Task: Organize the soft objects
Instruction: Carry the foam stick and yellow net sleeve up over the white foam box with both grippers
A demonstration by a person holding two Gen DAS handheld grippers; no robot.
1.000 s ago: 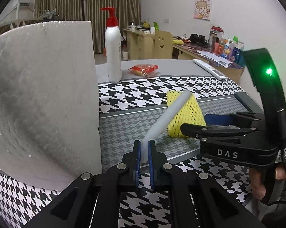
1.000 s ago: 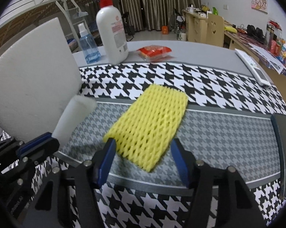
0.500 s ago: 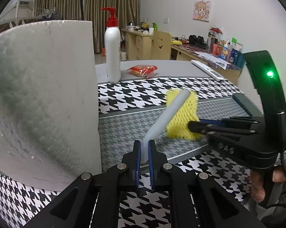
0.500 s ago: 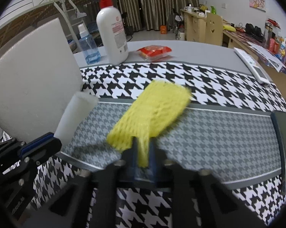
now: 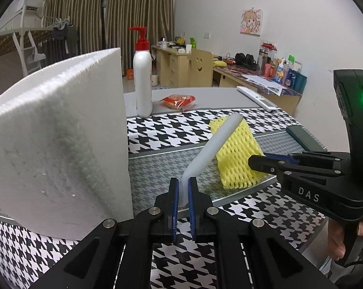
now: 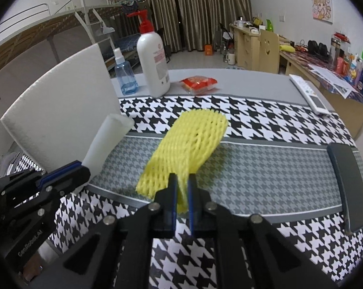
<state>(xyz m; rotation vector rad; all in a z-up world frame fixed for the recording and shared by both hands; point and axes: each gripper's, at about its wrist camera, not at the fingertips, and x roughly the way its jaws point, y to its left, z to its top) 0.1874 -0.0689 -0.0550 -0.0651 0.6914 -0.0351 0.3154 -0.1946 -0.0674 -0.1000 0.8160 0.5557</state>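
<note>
Both grippers grip soft pieces over the houndstooth table.
The left gripper pinches a white foam tube; the right gripper clamps a yellow foam net, seemingly lifted slightly.

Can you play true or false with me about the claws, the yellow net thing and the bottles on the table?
1. The right claw is pinching the yellow foam net. True.
2. The left claw is empty. False: it grips a white foam tube.
3. The white pump bottle has a blue top. False: its pump is red.
4. The big white foam block stands upright. True.
5. The red snack packet lies on the yellow net. False: it lies apart, beside the pump bottle.
</note>
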